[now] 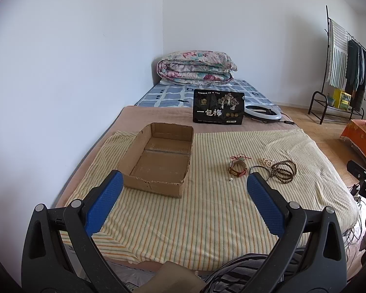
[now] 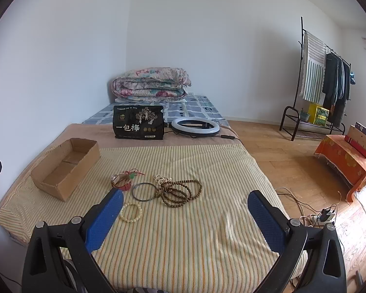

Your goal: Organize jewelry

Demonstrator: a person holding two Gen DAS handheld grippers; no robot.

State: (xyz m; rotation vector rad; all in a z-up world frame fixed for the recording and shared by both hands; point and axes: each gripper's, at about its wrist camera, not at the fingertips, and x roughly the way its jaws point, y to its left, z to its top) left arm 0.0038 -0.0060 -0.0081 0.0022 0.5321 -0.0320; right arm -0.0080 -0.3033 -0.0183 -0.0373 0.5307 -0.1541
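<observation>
Brown wooden bead necklace [image 2: 180, 193] coiled on striped bed cover [image 2: 183, 239], right of empty cardboard box [image 2: 66, 168] | limp, light, tangle-prone; pinch bunched strands | left claw [image 1: 185, 195], right claw [image 2: 185, 210] spread, empty

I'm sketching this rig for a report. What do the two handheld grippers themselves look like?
Both look alike. The left gripper and right gripper each have two flat blue finger pads with a fine dotted texture, mounted on black plastic arms with triangular cut-outs. Round silver pivot pins join the links. No cables, sleeves or hands show on them.
</observation>
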